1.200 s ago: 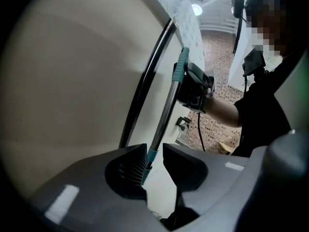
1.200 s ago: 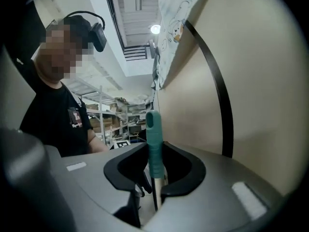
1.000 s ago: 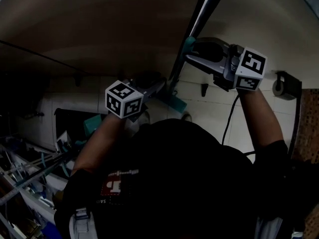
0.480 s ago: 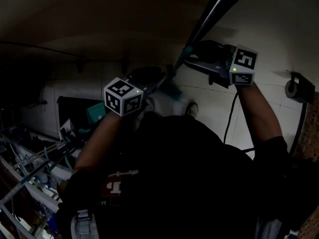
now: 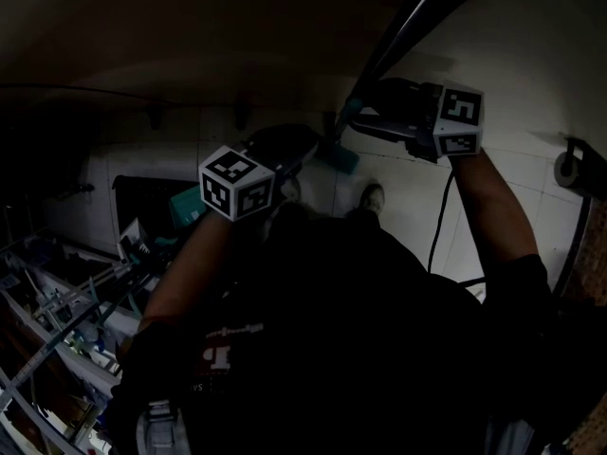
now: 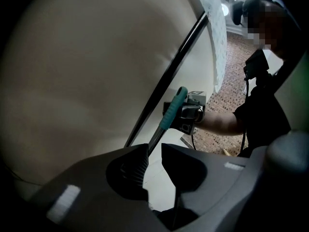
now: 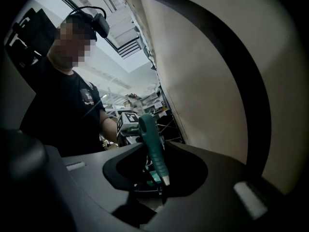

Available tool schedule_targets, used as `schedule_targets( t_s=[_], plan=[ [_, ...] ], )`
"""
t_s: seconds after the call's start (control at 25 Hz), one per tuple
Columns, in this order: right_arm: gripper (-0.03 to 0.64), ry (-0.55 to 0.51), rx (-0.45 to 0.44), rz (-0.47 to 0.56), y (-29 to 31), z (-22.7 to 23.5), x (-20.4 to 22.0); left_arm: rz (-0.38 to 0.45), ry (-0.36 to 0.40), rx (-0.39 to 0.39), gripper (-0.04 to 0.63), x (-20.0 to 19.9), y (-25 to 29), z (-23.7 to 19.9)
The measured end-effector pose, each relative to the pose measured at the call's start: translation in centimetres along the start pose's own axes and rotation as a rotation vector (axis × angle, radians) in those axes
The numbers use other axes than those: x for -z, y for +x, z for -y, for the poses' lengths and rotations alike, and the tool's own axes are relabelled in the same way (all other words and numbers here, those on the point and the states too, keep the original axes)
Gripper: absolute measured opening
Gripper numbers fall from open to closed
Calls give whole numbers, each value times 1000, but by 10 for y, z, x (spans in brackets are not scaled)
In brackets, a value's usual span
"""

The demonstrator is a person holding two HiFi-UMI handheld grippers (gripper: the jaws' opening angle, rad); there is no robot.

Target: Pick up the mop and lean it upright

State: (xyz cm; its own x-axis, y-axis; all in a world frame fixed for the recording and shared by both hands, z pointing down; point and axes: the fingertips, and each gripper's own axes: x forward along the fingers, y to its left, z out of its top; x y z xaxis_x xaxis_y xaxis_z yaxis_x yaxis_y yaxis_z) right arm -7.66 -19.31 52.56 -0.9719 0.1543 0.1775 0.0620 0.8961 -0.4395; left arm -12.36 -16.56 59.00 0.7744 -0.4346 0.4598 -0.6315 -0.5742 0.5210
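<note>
Pale wall (image 6: 96, 71) with a dark strip (image 6: 170, 62) backs the mop (image 6: 172, 108), which slants up toward 1 o'clock. Right tongs (image 7: 154, 146) clasp its teal grip (image 7: 157, 158) at the top end, though they have just been easing apart. Lower, toward 7 o'clock, left tongs (image 6: 154, 148) stand narrow and have just been closing, with the metal shaft (image 6: 155, 138) against one pad and a sliver of gap beside it. White floor tiles (image 5: 417, 216) lie below.

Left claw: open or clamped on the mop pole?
Open, jaws just closing: thin grey metal mop pole touches one jaw of left claw, gap beside other.
</note>
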Motion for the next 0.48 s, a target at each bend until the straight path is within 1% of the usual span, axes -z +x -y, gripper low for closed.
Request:
schedule_targets(
  t_s=[0.12,0.28,0.36,0.48],
  plan=[
    [129,10,-15,4,-2,0,3,-3,0,4,84,1,0,0],
    [130,39,4,40,-10,5,3,-8,6,8,83,3,1,4],
    [136,68,40,74,-16,13,2,-12,10,10,83,5,3,7],
    [143,136,145,149,-27,34,1,-15,16,13,83,7,5,11]
  ],
)
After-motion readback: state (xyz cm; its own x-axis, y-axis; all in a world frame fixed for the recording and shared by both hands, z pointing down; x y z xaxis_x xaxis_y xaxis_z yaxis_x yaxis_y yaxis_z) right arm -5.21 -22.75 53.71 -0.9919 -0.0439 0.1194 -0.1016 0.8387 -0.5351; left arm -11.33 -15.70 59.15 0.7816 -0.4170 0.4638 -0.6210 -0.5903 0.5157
